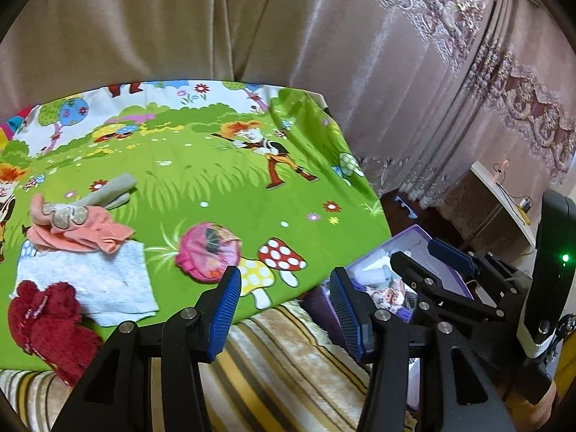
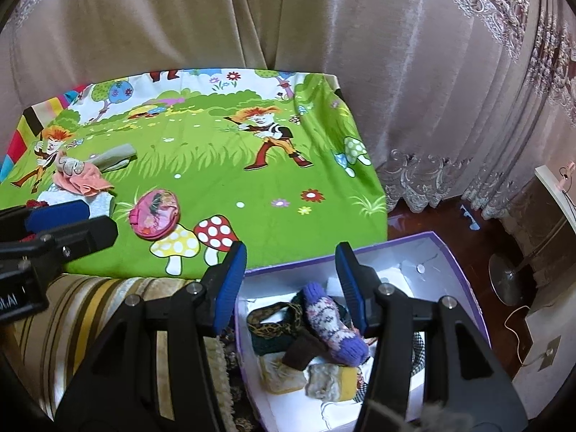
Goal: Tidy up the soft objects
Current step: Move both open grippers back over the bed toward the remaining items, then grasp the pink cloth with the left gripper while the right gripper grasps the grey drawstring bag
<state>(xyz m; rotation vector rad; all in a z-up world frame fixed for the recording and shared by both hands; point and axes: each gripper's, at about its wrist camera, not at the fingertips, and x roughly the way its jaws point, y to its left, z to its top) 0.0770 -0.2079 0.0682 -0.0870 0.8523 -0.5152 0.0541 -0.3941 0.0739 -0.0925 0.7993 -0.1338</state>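
In the left wrist view, the left gripper [image 1: 284, 297] hovered with its blue pads spread wide and nothing between them, above the near edge of the cartoon-printed green cloth [image 1: 223, 187]. The soft things not yet sorted lay on that cloth to its left: a round pink pouch [image 1: 208, 252] nearest the fingers, a pale blue-grey cloth [image 1: 90, 280] with a peach garment [image 1: 77, 228] heaped on its far edge, a grey sock [image 1: 115, 189] behind that, and a dark red woolly item [image 1: 46, 327] at the near corner. The right gripper [image 1: 442, 262] showed at the right, over the purple-rimmed box [image 1: 414, 237], its jaws parted

In the right wrist view, the right gripper [image 2: 291, 284] was likewise released and empty, poised over the box [image 2: 450, 252], which sat below the cloth's near right edge. Inside lay a purple knitted mitten [image 2: 331, 320], a leopard-print band [image 2: 273, 318], a dark brown piece [image 2: 304, 351] and yellowish pieces [image 2: 324, 379], piled touching one another. The pink pouch [image 2: 154, 214] sat well apart on the green cloth [image 2: 252, 187]

By my reading, one drop into the box was done and the step in hand was fetching the next piece. The pouch looked the nearest candidate; the next move would call for the left claw to reach forward and left, lower over it and pinch its soft rim
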